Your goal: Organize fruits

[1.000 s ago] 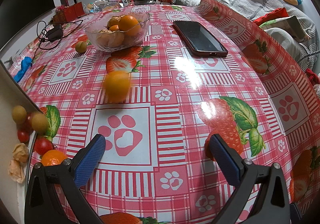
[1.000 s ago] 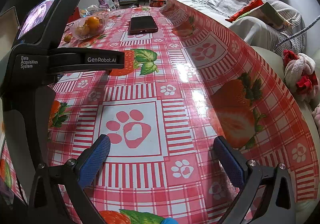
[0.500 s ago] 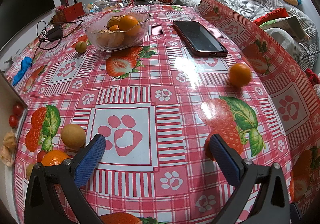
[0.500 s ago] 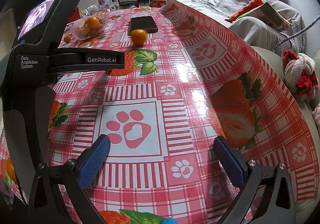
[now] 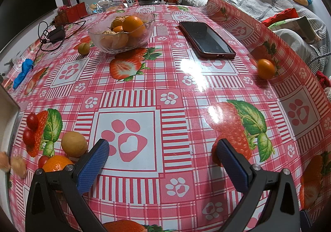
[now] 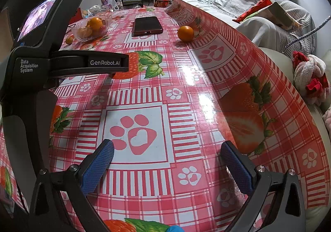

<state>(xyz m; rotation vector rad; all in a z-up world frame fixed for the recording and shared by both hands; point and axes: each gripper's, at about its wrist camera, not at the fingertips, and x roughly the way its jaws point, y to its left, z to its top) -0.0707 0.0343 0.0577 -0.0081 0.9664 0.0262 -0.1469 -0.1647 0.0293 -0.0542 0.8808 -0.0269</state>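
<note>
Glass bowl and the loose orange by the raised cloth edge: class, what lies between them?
A phone lies between the bowl and the orange, flat on the tablecloth, in both wrist views.

Overhead glare on tablecloth [image 5: 192, 68], fisheye-warped edges

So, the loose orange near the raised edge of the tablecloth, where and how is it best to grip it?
Grip the orange across its widest middle; it is round, so any pair of opposite sides serves. Come from above or from the open table side, because the upturned tablecloth edge stands close behind it. The right tool is open and probably nearer.
</note>
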